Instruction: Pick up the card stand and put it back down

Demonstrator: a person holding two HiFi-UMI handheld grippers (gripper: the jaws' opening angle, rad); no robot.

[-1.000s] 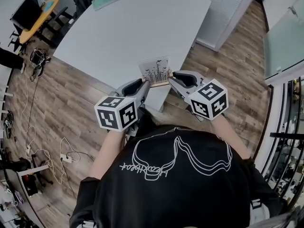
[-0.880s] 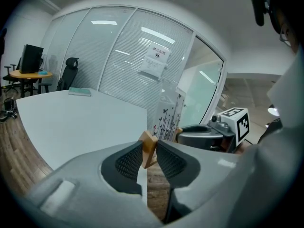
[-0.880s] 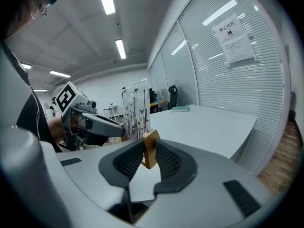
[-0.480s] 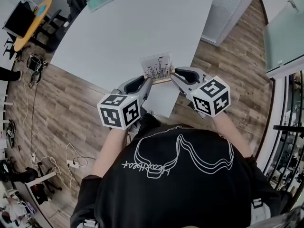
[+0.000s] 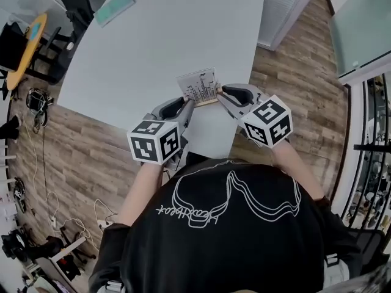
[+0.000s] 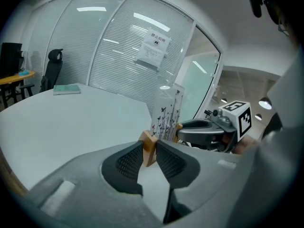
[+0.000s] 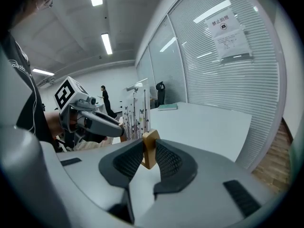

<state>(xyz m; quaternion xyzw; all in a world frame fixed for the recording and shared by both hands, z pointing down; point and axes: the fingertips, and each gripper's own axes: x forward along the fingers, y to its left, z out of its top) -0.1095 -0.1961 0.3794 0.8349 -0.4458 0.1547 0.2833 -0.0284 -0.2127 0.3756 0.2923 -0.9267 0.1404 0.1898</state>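
The card stand is a wooden bar (image 5: pixel 206 102) that holds an upright card (image 5: pixel 198 85) printed with thin stems and butterflies. It sits at the near edge of the white table (image 5: pixel 153 41). My left gripper (image 5: pixel 188 107) has its jaws closing tighter on the bar's left end (image 6: pixel 148 145), and the pads press the wood. The right gripper (image 5: pixel 222 96) is shut on the bar's right end (image 7: pixel 150 146). Each gripper view shows the card (image 6: pixel 166 112) (image 7: pixel 135 109) and the opposite gripper (image 6: pixel 204 129) (image 7: pixel 95 122) behind it. I cannot tell whether the bar touches the tabletop.
A teal book (image 5: pixel 115 8) lies at the table's far edge. A black office chair (image 5: pixel 73 2) and a yellow round table (image 5: pixel 24 47) stand beyond the far left corner. Wood floor surrounds the table, with glass walls and blinds behind. A person (image 7: pixel 103 99) stands far off.
Both grippers keep their hold on the ends of the wooden bar. The head view has swung, so the table and floor sit differently in the picture. The stand has barely shifted.
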